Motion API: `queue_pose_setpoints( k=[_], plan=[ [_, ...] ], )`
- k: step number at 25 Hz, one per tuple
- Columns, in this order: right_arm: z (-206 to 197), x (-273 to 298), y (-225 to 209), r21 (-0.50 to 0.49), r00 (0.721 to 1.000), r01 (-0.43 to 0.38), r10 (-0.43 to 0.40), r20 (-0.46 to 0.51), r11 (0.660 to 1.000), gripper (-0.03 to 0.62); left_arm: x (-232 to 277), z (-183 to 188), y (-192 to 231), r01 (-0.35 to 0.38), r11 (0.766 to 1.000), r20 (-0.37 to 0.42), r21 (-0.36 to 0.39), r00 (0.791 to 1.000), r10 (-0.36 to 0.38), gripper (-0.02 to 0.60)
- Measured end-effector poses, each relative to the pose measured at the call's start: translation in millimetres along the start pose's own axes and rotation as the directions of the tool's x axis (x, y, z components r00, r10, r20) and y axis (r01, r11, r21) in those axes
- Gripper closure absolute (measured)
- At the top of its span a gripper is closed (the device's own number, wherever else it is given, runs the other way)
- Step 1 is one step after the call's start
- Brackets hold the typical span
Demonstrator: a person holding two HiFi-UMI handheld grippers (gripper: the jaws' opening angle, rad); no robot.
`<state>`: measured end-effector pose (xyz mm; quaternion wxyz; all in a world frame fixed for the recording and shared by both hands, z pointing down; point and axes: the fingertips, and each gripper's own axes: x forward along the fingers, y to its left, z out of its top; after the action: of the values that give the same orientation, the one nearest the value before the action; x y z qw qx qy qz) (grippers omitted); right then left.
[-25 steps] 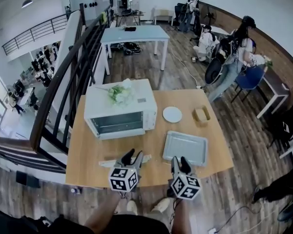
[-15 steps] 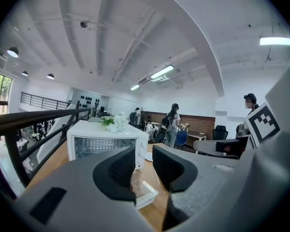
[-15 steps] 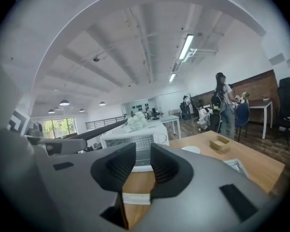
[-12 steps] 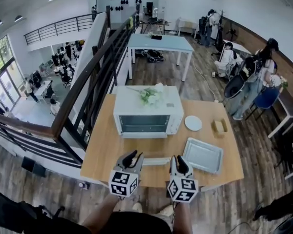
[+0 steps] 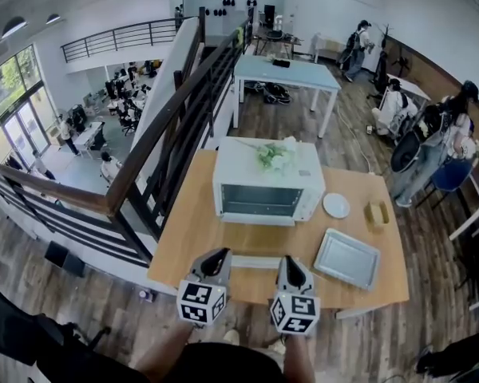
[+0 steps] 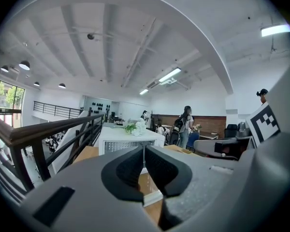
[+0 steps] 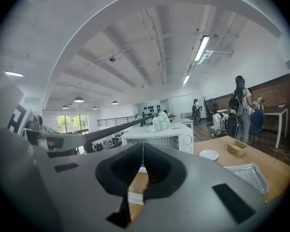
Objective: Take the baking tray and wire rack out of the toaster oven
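Head view: we hold the left tool [image 5: 217,255] and the right tool [image 5: 288,262] side by side over the near part of the bench [image 5: 193,238]. Both are aimed at the toaster oven [image 5: 267,190], which is straight ahead and well apart from the tips. The baking tray [image 5: 347,258] is out of the oven, flat on the bench just right of the right tool. A pale flat strip [image 5: 255,262] lies on the bench between the two tools; we can't tell if it's the wire rack. A white plate [image 5: 335,205] and a tan box [image 5: 377,213] sit beyond the tray. White flowers [image 5: 278,155] lie on the oven top.

Left gripper view: the left tool's pads are pressed together with nothing between them. The oven is dead ahead past the tips and the pale strip is below them. The right tool's marker cube is off to the right.

Right gripper view: the right tool's pads are also pressed together, pinching nothing. The oven is ahead, slightly right of the tips. The tray is low to the right, with the plate and box further out beyond it.
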<state>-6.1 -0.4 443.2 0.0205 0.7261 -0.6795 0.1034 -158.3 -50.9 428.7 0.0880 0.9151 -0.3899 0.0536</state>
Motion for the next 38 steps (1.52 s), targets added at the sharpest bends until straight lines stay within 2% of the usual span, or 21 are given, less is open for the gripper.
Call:
queue_pose_setpoints(
  k=[21,38],
  plan=[
    [-3.1,8.9,3.0,-0.022,0.999,0.002,-0.003,-0.038,1.0,0.597,5.6,-6.4,6.8,0.014,1.0,-0.009,-0.007,1.0,-0.014,0.577],
    [-1.6,13.7,2.8,-0.035,1.0,0.005,-0.005,0.001,0.999,0.597,13.1,-7.8,6.5,0.035,0.999,-0.014,0.001,0.999,-0.035,0.577]
  ],
)
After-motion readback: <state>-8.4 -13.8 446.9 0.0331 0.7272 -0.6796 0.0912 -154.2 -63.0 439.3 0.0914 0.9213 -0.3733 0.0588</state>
